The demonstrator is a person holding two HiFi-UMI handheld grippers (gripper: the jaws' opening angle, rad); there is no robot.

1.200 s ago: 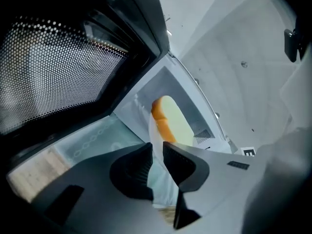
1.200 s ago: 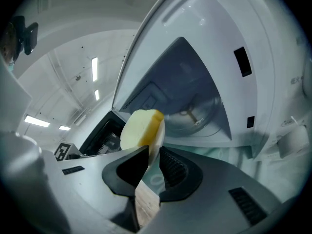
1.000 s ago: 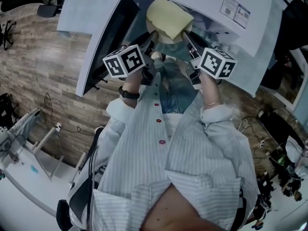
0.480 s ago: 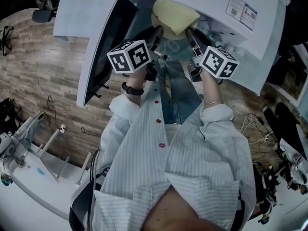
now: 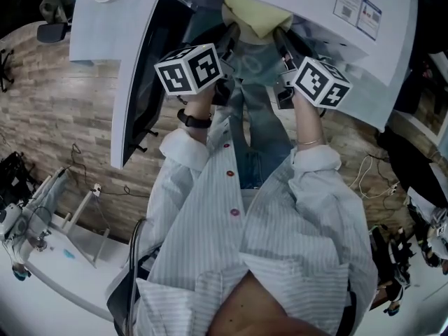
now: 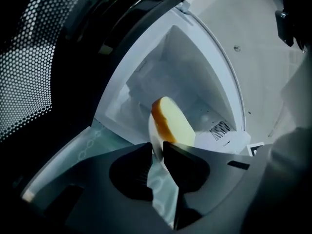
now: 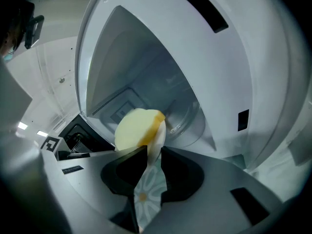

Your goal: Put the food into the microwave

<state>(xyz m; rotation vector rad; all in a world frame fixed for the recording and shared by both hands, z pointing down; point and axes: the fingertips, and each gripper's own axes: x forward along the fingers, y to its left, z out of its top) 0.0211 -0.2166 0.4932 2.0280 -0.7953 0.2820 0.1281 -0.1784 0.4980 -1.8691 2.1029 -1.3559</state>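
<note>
Left gripper (image 6: 157, 149) and right gripper (image 7: 153, 151) nip the plate (image 7: 147, 195), right jaws just opening

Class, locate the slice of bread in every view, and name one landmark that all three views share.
Head view: the bread is at top centre, at the mouth of the microwave.
Left gripper view: centre, slightly below the middle, above the plate.
Right gripper view: left of centre, just below the middle.
Shared landmark: the patterned plate under it.
</note>
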